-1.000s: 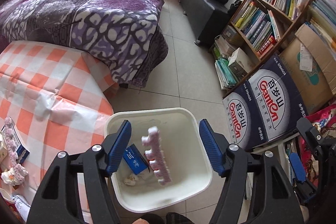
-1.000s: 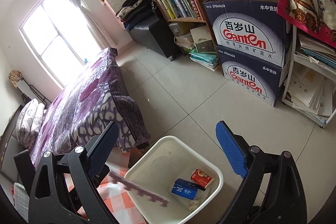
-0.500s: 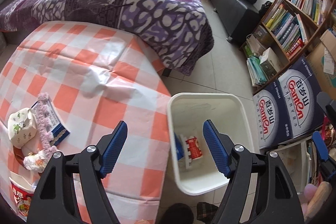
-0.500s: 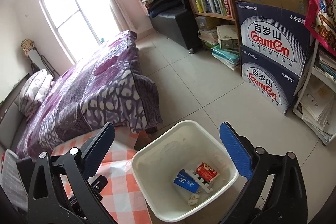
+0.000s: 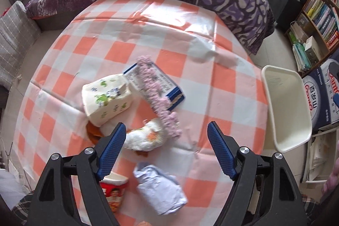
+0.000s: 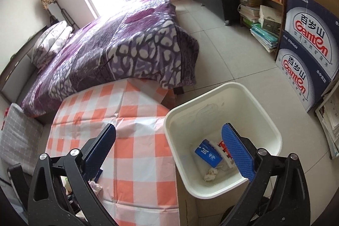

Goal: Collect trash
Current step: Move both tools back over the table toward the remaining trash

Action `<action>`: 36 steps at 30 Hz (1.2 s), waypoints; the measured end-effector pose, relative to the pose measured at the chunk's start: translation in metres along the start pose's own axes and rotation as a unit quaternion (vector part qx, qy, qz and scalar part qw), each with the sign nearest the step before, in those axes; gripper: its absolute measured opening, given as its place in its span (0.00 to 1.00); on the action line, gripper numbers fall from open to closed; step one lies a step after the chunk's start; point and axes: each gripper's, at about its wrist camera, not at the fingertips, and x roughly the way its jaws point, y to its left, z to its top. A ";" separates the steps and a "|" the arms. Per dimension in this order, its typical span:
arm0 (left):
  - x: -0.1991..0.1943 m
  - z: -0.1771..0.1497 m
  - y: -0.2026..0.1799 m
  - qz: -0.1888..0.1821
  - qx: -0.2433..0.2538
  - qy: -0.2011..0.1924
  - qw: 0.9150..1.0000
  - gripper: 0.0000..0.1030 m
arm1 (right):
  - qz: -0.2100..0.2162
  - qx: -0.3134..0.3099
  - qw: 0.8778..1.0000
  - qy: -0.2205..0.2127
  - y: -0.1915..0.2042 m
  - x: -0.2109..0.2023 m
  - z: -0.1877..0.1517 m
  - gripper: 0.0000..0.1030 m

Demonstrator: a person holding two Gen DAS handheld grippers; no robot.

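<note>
Swung from bin (image 5: 286, 107), left gripper (image 5: 165, 154) overhangs crumpled wrapper (image 5: 146, 138).

Upper carton (image 6: 310, 30): "Ganten", 百岁山, "570ml×24" along the top edge.
Lower carton (image 6: 296, 77): "Ganten", 百岁山.
Blue box in the bin (image 6: 208, 153): white characters, too small to read.

The checked tablecloth (image 5: 118, 39) bears a tissue pack (image 5: 107, 96), blue-edged box (image 5: 167, 88) and crumpled wrapper (image 5: 161, 190).
</note>
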 end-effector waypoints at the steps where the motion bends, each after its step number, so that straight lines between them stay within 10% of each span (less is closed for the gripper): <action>1: -0.001 -0.003 0.009 0.009 0.002 0.005 1.000 0.75 | 0.000 -0.014 1.000 0.004 0.008 0.002 -0.002 0.93; 14: 0.027 -0.061 0.081 0.032 0.005 0.130 0.991 0.75 | 0.082 -0.140 0.977 0.139 0.079 0.041 -0.043 0.93; 23: 0.068 -0.076 0.092 -0.022 -0.039 0.199 0.979 0.74 | 0.169 -0.314 0.899 0.255 0.136 0.048 -0.108 0.93; 27: 0.070 -0.079 0.095 -0.013 -0.023 0.193 0.981 0.59 | 0.179 -0.372 0.866 0.283 0.151 0.048 -0.135 0.93; 36: 0.055 -0.072 0.130 -0.009 -0.062 0.157 0.986 0.53 | 0.209 -0.385 0.836 0.329 0.166 0.053 -0.162 0.93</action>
